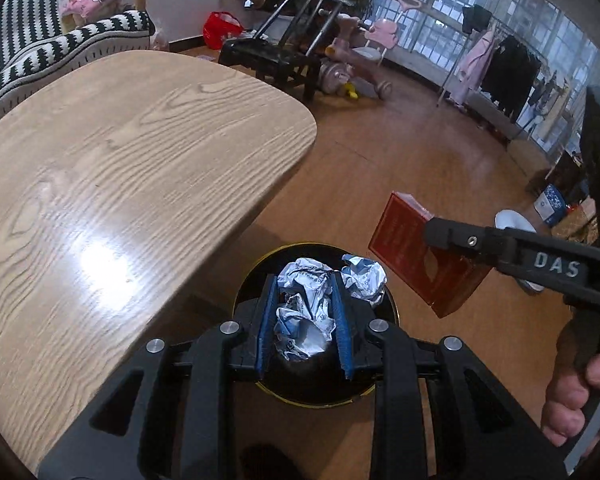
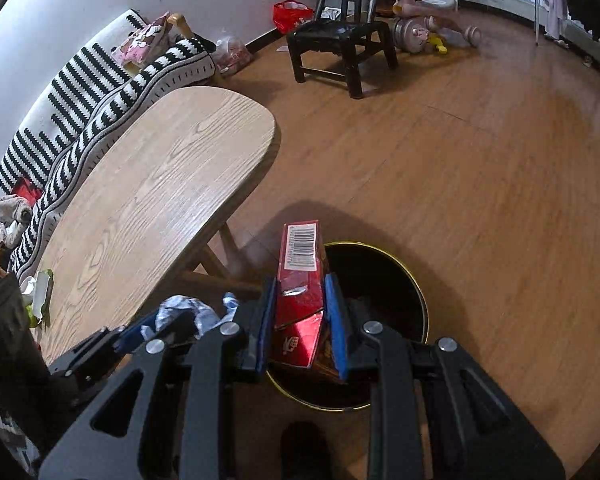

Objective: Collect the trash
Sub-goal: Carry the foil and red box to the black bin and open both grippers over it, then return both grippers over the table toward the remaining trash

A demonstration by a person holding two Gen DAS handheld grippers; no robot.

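The right gripper (image 2: 300, 312) pointed steeply down, its blue-padded jaws clamped on a red carton (image 2: 300, 276) that showed a white barcode label on its upper end. The carton hung over the near rim of a round black bin (image 2: 416, 292) with a gold edge, standing on the wooden floor (image 2: 460, 160). The left gripper (image 2: 148, 328), at lower left, held crumpled white paper (image 2: 188, 308). The wooden bench (image 2: 160, 184) stood beside the bin, with a pale wrapper (image 2: 40, 292) at its near end.
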